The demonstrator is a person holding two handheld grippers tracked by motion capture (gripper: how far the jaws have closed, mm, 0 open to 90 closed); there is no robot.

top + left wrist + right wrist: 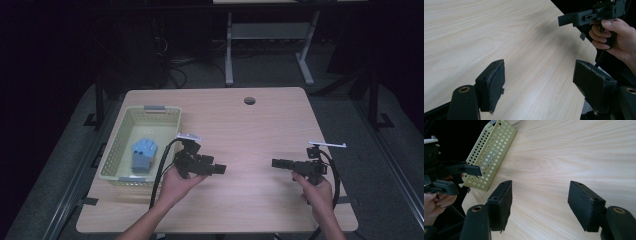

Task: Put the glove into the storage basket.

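Note:
My left gripper [220,169] hovers over the wooden table [250,130] near its middle, pointing right. In its own view the left gripper [540,67] stands open, wide, with bare wood between the pads. My right gripper [276,162] faces it from the right, a short gap apart. The right gripper [541,186] is open too and holds nothing. Each view shows the other gripper farther off: the right gripper [564,20] in a hand at top right, the left gripper [461,180] at the left edge, jaws apart.
A pale yellow perforated basket [115,142] sits at the table's left side, with a blue folded item [142,154] inside. The basket's wall [491,152] stands behind the left gripper. A round cable hole [249,100] is near the far edge.

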